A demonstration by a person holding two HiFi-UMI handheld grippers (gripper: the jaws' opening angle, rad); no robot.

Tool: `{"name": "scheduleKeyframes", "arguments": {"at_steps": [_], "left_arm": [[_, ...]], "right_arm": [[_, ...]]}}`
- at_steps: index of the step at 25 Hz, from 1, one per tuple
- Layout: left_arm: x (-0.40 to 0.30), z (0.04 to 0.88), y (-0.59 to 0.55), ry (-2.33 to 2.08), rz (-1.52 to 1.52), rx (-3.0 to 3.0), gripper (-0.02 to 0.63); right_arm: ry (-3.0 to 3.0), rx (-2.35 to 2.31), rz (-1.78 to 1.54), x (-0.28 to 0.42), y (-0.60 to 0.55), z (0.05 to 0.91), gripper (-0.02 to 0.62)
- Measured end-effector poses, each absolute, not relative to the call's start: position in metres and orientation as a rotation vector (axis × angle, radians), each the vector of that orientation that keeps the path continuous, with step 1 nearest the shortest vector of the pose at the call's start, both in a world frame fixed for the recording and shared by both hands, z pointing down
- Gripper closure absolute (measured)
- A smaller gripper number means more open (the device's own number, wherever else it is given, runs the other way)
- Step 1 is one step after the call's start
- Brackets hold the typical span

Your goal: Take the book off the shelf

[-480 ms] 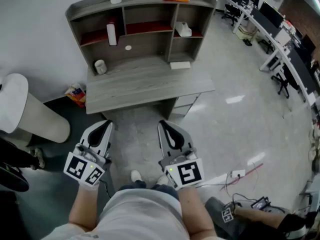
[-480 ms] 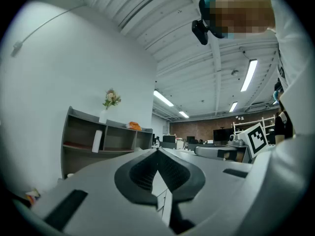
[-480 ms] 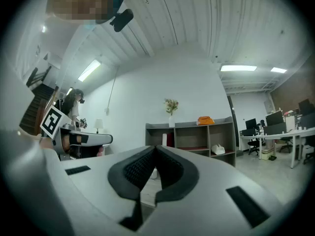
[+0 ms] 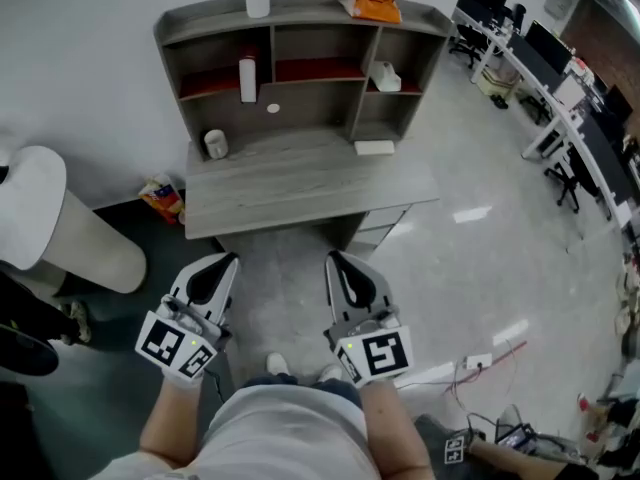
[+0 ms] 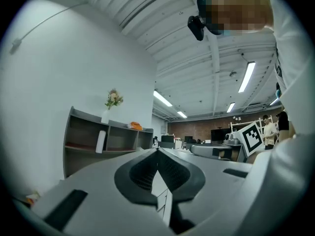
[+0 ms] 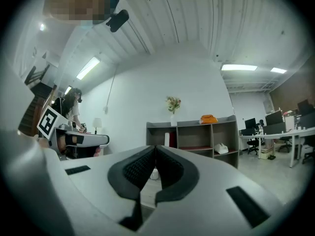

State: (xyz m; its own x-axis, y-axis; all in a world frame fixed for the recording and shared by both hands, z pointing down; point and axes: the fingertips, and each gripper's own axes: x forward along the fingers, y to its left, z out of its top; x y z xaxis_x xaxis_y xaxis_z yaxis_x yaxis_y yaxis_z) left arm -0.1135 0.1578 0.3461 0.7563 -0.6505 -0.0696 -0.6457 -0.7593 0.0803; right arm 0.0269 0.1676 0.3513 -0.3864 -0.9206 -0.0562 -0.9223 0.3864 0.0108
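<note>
Shelf (image 4: 310, 8) sat at the back of the surface (image 4: 300, 183), both well ahead of the tools. Left tool (image 4: 222, 260) and right tool (image 4: 335, 258) hung side by side over the floor, tips toward the surface, both clenched on nothing. Book (image 4: 247, 78) stood upright in the shelf's left compartment, beside the divider, white side out, well apart from both tools. Vase (image 4: 257, 1) stood on the shelf top above it, cup (image 4: 215, 143) on the surface below.
</note>
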Motion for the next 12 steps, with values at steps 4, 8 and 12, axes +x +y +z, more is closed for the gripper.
{"name": "scheduleKeyframes", "arguments": {"at_steps": [4,8,12], "left_arm": [[-0.142,0.348,0.146,-1.085,-0.143,2.917,0.591],[-0.155,0.358,0.129,-1.097,-0.140,2.900,0.591],[-0.156,0.363,0.113,-1.103,-0.127,2.898,0.589]], "right_arm": [[2.577,-1.745,0.071,0.012,0.159,0.355,0.575],[2.531,-1.787,0.003,0.012,0.149,0.367,0.575],[2.509,-1.795,-0.028,0.014,0.132,0.375,0.575]]}}
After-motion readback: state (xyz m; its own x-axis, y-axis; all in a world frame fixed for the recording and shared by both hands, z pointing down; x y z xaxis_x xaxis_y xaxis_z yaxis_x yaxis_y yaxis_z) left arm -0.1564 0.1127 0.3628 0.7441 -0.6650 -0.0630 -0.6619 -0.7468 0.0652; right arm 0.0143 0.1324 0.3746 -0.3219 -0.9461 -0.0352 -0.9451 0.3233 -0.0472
